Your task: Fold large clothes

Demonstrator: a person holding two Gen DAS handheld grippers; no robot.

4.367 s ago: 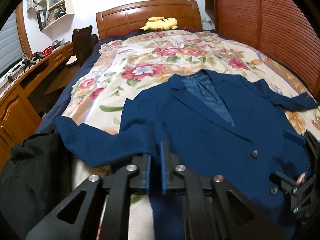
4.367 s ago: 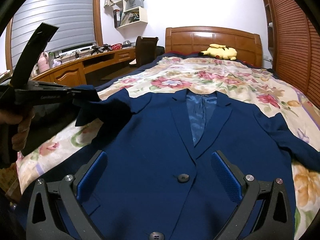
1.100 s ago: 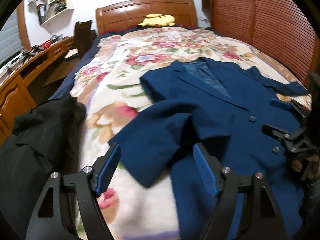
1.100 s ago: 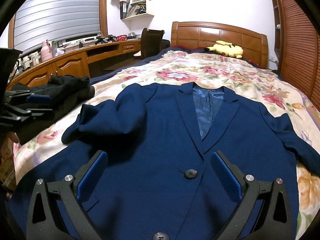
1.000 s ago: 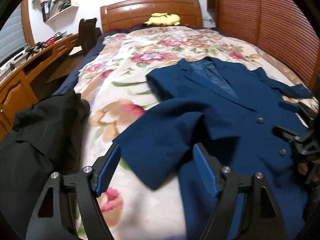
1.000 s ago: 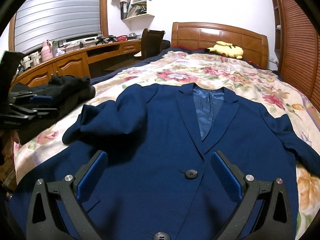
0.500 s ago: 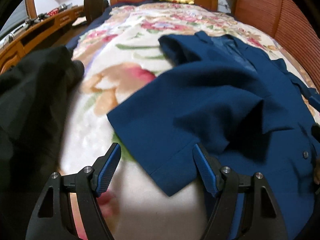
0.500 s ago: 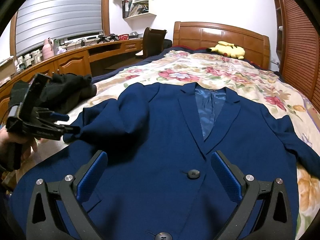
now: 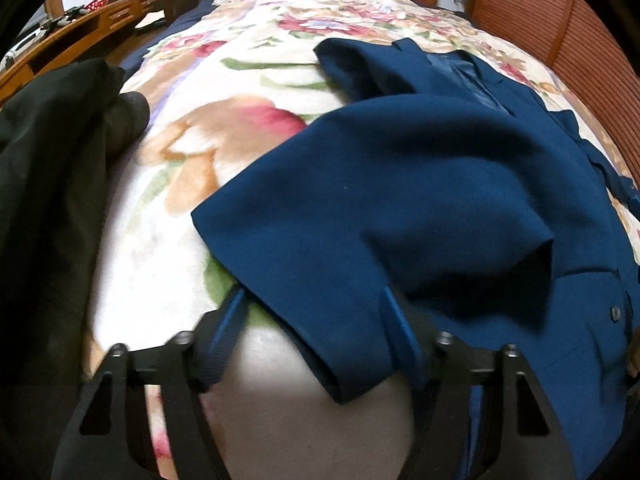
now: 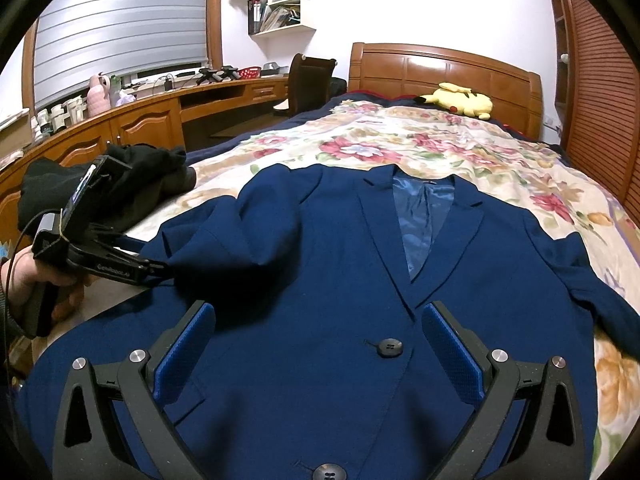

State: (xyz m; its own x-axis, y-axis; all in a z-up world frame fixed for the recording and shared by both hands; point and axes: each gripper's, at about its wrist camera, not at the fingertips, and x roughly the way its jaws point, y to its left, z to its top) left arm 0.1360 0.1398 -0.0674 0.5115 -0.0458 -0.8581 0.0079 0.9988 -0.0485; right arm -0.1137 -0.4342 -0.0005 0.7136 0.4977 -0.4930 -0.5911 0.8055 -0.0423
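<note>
A navy blue blazer (image 10: pixel 360 280) lies face up on the floral bedspread (image 10: pixel 420 148), collar toward the headboard. Its left sleeve (image 9: pixel 360 220) is folded in over the chest. My left gripper (image 9: pixel 316 320) is open, low over the bed, with the sleeve cuff (image 9: pixel 344 360) between its blue pads. It also shows in the right wrist view (image 10: pixel 160 270) at the sleeve end. My right gripper (image 10: pixel 316 344) is open and empty, hovering over the blazer front near the upper button (image 10: pixel 390 348).
A pile of black clothes (image 9: pixel 52 184) lies at the bed's left edge, also in the right wrist view (image 10: pixel 120 184). A yellow plush toy (image 10: pixel 456 100) sits by the wooden headboard (image 10: pixel 440 68). A wooden desk (image 10: pixel 140 120) and chair (image 10: pixel 310 76) stand left; a slatted wardrobe (image 10: pixel 600 80) right.
My left gripper let go of the sleeve after laying it across the blazer, then dropped low and moved in on the sleeve cuff. My right gripper stayed open over the blazer front.
</note>
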